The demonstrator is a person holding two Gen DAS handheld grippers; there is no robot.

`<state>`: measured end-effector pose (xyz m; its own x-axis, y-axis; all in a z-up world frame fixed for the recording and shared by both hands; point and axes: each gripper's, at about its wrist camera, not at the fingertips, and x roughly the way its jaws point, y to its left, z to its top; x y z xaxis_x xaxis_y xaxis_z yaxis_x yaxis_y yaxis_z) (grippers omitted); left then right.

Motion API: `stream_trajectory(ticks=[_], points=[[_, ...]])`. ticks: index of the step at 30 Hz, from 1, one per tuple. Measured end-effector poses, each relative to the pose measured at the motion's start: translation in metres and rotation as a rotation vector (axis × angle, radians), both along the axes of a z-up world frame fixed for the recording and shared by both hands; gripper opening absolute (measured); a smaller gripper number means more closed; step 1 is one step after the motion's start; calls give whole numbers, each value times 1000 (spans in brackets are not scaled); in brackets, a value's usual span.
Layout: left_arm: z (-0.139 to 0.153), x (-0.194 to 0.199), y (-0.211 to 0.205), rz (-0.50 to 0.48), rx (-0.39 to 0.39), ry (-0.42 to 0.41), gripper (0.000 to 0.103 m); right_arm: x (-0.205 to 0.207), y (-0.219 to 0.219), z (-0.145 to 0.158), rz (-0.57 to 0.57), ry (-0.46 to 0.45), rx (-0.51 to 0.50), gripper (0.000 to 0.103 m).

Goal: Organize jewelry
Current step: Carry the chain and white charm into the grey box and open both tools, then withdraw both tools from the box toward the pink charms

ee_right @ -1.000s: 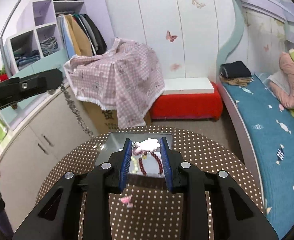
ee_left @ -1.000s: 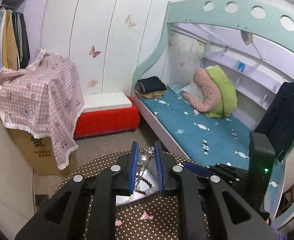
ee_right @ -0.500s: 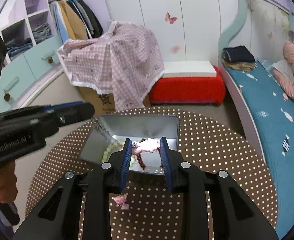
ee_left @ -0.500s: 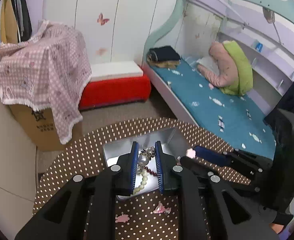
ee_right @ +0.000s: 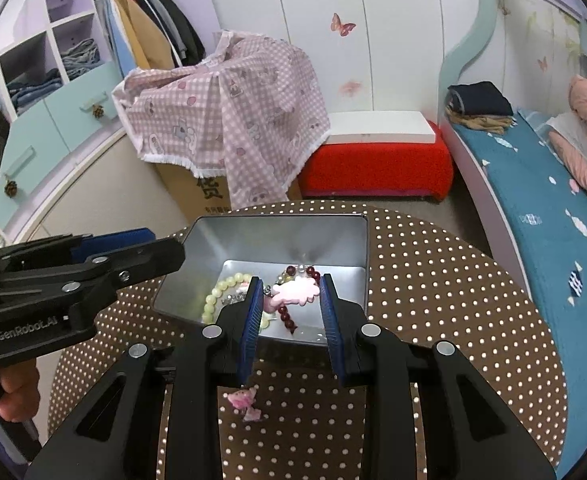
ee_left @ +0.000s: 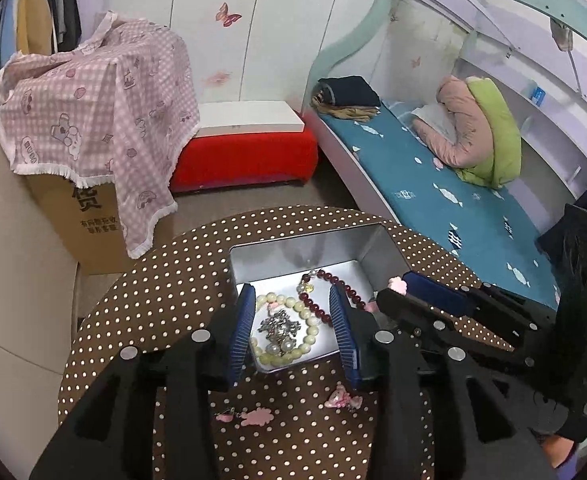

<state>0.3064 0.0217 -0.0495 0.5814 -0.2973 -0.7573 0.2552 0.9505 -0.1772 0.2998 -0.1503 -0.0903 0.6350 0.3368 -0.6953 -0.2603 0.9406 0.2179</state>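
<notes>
A silver metal tin (ee_left: 377, 252) (ee_right: 197, 264) stands on the dotted round table. In it lie a pale bead bracelet (ee_left: 305, 334) (ee_right: 213, 300), a dark red bead bracelet (ee_left: 339, 284) (ee_right: 287, 320) and a silver pearl chain (ee_left: 279, 326). My left gripper (ee_left: 293, 328) is open and empty just above the chain. My right gripper (ee_right: 291, 300) is over the tin, jaws around a pink cloud hair clip (ee_right: 297, 292); whether they still pinch it is unclear. The right gripper's tip with the clip also shows in the left wrist view (ee_left: 397, 285).
Pink clips lie on the brown dotted table in front of the tin (ee_left: 343, 396) (ee_left: 249, 416) (ee_right: 245, 400). Beyond the table stand a cloth-covered cardboard box (ee_right: 233, 100), a red bench (ee_right: 377, 164) and a bed (ee_left: 433, 184). Cupboards (ee_right: 53, 120) line the left.
My left gripper has come down over the tin, opened and let the silver pearl chain fall onto the pale beads. My right gripper's jaws have widened a little around the pink clip.
</notes>
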Motion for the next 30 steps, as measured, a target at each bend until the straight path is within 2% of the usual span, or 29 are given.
stream_trajectory(ticks=[12, 13, 14, 15, 16, 17, 18, 28, 30], points=[[-5, -17, 25, 45, -27, -3, 37, -11, -1, 2, -9, -14, 15, 31], [-5, -18, 28, 51, -30, -4, 37, -14, -3, 4, -11, -19, 14, 33], [-5, -21, 33, 59, -36, -6, 37, -17, -4, 5, -14, -22, 13, 39], [-5, -24, 36, 65, -42, -8, 39, -21, -6, 7, -16, -31, 13, 43], [-5, -27, 41, 77, -47, -12, 47, -25, -7, 8, -17, -39, 12, 48], [-4, -31, 45, 92, -51, -22, 54, -31, -9, 10, -19, -49, 7, 49], [-4, -35, 49, 105, -53, -33, 56, -35, -11, 10, -19, -54, 4, 49], [-22, -71, 80, 186, -50, -59, 58, -78, -7, -8, 12, -44, -47, 51], [-28, -78, 83, 195, -43, -59, 62, -83, 0, -17, 28, -24, -60, 51]])
